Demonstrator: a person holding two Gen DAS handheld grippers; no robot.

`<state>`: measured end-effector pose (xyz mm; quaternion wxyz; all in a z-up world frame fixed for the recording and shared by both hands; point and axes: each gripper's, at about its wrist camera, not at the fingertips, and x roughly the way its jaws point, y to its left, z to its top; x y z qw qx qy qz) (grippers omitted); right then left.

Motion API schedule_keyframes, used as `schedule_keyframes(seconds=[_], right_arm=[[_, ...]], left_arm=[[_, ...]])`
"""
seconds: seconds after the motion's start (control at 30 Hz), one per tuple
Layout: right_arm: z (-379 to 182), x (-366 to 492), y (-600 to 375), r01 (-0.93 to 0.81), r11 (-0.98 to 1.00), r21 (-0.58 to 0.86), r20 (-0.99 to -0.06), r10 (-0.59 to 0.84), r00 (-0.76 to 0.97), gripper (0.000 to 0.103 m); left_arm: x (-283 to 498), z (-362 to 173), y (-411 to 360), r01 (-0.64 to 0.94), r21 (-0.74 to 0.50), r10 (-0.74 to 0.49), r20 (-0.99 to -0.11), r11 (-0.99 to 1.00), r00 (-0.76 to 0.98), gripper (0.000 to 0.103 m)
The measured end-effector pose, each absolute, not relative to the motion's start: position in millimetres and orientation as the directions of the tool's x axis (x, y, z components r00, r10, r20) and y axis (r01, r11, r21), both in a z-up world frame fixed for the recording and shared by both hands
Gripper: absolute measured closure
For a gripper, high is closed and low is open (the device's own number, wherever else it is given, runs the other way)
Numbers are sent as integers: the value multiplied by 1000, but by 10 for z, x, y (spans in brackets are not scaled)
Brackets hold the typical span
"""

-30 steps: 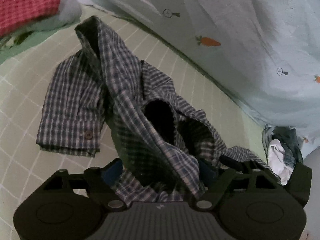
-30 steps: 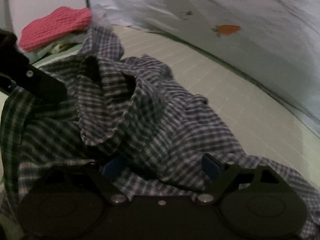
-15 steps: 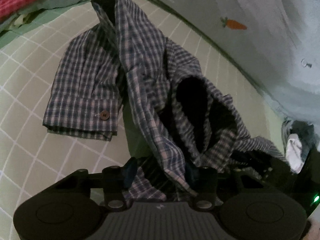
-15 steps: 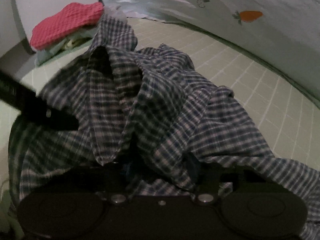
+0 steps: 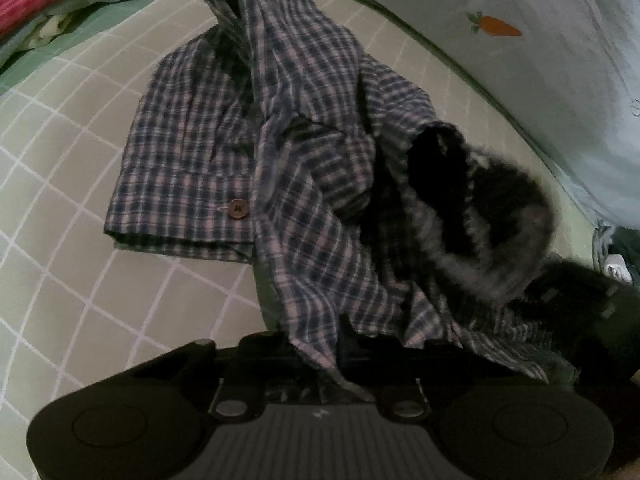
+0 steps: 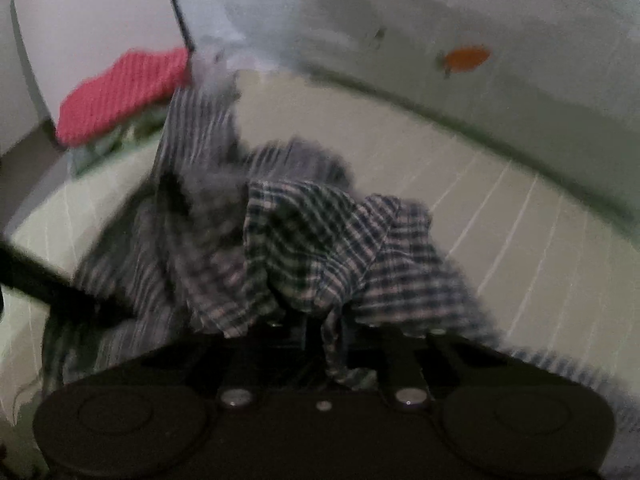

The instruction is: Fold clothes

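Both grippers' jaws have just been closing, and each is now clamping plaid cloth. The left gripper is pinching a hanging edge of the checked shirt; the right gripper is nipping a narrow twist of the same shirt. A second ago both stood wide over the heap. The right wrist view is smearing, so the exact part being held, hem or placket, cannot be told with confidence.

Judgement: with both holds taken, the garment is ready to be lifted and spread; folding proper is not yet begun.

The shirt is lying crumpled on the pale green sheet with its white grid lines. The fabric is thin woven cotton-type cloth, navy and pink check, creasing softly. One cuffed sleeve is lying flat, showing a brown button. A red knitted item is sitting at the far edge.
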<state>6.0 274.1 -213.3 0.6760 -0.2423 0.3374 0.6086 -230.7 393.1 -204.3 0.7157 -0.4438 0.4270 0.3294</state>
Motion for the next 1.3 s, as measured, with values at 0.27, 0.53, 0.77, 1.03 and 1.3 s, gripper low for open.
schedule_keyframes(seconds=[0.27,0.53,0.77,1.03,1.3], right_arm=[[-1304,1309,2981,-833,554,-5,-524,708,474,76],[-1610,1127,2105,-719,695,-13,-624,556,549,25],[-2145,533,788,-577,816,30,-784,378,493,20],[-2422,55,-26,-519,850,93,-833,352,427,19],[-2461,-175,-27,-655,754,52,-826,401,396,41]], left_arm=[[-2396,-1970,4024,-877,-319,160,-905,361,395,85],[-2481,-1814,3897,-853,-331,193,-881,403,433,61],[-2398,-1661,3484,-760,-345,139,-860,551,491,39],[-2358,-1720,2879,-676,-318,54,-882,665,468,38],[-2087,-1951,2399,-651,-80,154,-943,755,295,38]])
